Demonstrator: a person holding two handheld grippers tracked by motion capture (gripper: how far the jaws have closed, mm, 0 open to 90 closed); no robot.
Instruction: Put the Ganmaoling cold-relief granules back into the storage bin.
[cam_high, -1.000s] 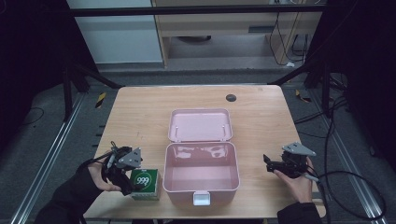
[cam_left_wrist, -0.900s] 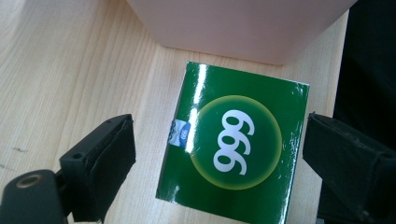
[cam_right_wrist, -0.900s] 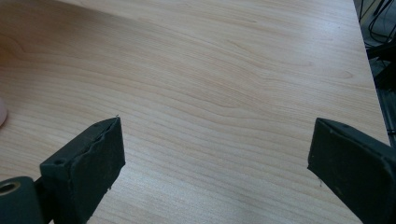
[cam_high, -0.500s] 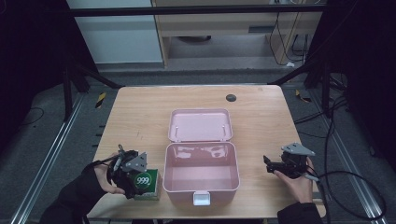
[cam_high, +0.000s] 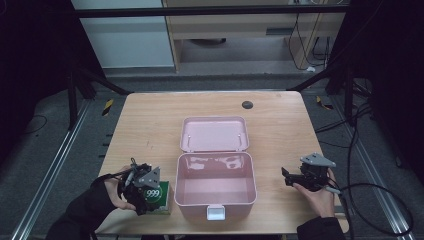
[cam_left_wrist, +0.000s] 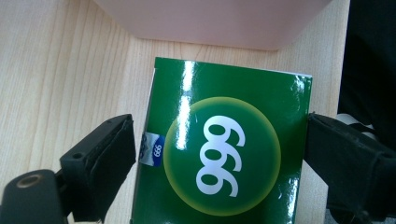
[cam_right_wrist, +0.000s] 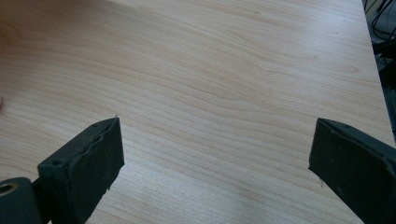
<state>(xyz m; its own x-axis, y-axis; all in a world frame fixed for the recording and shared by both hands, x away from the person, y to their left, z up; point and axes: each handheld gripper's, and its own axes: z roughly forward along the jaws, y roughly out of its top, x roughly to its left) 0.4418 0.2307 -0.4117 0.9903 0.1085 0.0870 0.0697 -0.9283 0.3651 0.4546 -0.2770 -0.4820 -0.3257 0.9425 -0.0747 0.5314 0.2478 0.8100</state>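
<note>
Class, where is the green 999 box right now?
In the high view, the green box lies on the table's near-left corner, beside the open pink case, between the left tongs' open jaws.

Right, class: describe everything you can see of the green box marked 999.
The green box is a small, flat, glossy carton, probably card, with white "999" in a yellow-edged green circle and a small blue label at one edge. It lies flat on the wooden table, near its front edge, just left of the open pink case. The left gripper straddles it, jaws open at either side; the right-hand jaw looks to be at its edge, the other shows a small gap.
</note>
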